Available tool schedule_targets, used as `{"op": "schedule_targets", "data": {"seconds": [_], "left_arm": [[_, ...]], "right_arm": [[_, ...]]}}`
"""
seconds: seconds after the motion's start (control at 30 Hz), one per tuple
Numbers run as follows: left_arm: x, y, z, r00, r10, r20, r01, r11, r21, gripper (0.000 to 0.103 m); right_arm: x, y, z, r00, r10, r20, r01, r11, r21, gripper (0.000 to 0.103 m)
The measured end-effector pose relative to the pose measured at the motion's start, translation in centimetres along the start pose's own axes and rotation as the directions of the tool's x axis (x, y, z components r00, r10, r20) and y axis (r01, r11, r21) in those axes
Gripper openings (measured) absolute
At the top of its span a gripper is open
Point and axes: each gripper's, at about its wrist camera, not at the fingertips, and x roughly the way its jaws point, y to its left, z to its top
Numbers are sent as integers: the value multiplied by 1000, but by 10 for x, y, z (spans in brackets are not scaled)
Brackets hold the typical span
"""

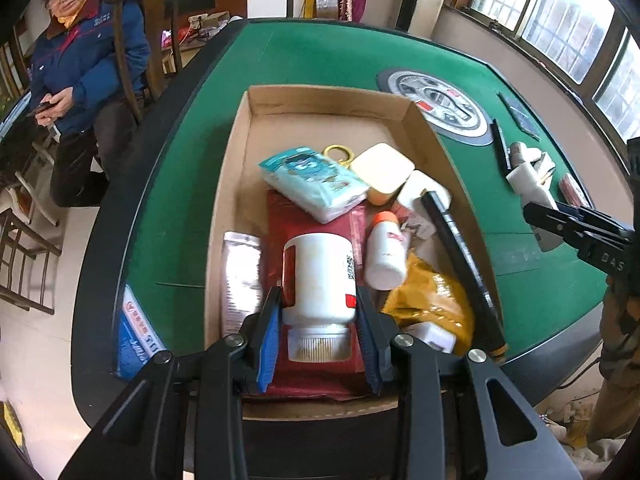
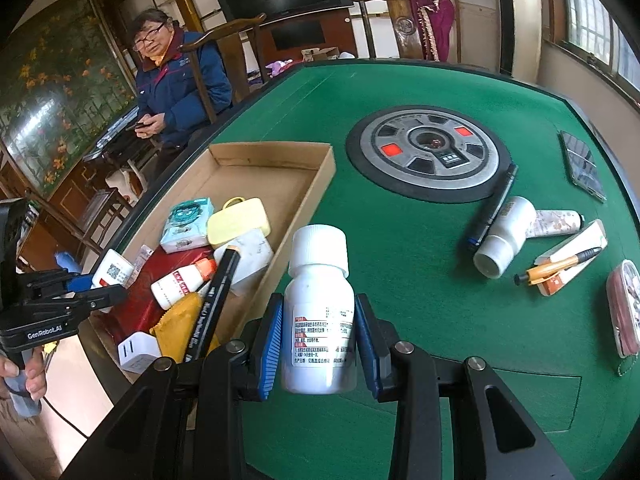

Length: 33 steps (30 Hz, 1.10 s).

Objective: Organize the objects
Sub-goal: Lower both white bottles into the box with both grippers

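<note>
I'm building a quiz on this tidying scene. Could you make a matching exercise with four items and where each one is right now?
Things:
1. white bottle, cap toward camera
2. white bottle, upright label
3. tissue pack
4. orange pen

Places:
A. on the green table, outside the box
B. held in the right gripper
C. lying in the cardboard box
D. held in the left gripper, over the box

Pairs: 1-D, 2-B, 3-C, 4-A

Left gripper [image 1: 319, 312]: pitched steeply downward, blue pads closed on a white bottle [image 1: 319, 276]. Right gripper [image 2: 319, 332]: angled downward, pads clamping a white medicine bottle [image 2: 319, 312]. Bare hand [image 2: 24, 372] at 8 o'clock grips the left handle.
</note>
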Motion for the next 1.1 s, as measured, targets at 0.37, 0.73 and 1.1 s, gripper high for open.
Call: {"op": "schedule_targets", "data": {"seconds": [0.37,0.73,1.1], "left_arm": [[3,31,0,999,44,-16,-45,998,-42,34],[8,36,6,998,56,-31,-56,998,-26,34],[14,28,19,998,59,-38,-60,997,-41,34]], "right_arm": [[3,22,8,1000,16,7,-16,999,-45,37],[8,31,12,1000,24,1,-23,997,-69,37],[16,40,16,999,46,-5,-46,996,-80,37]]}}
